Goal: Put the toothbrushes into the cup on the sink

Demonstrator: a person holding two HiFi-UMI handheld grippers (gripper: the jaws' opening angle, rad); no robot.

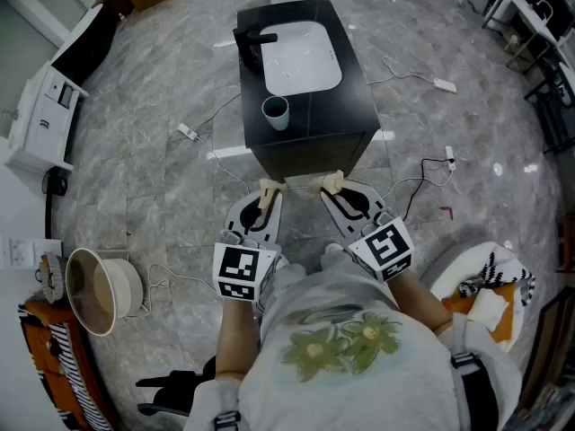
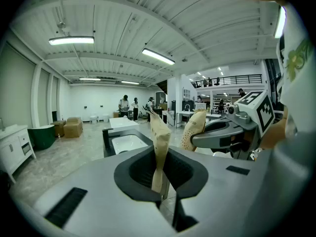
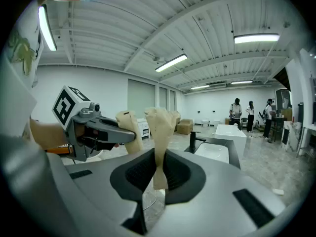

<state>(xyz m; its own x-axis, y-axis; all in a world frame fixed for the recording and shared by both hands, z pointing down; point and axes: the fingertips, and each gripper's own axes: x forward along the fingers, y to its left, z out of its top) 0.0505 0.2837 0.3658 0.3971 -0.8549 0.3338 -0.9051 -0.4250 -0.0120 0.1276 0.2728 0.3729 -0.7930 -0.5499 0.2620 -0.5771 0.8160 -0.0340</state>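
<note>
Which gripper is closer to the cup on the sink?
Left. The left gripper is nearly in line with the cup; right gripper sits off to its right, farther.

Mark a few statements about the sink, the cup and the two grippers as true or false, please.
1. The cup stands upright on the black counter, in front of the white basin. True.
2. The left gripper holds the cup. False: its jaws are together on nothing, and the cup stands apart from it on the counter.
3. The right gripper has its jaws together, with nothing between them. True.
4. In the head view the faucet is to the right of the basin. False: it is to the left of the basin.
</note>
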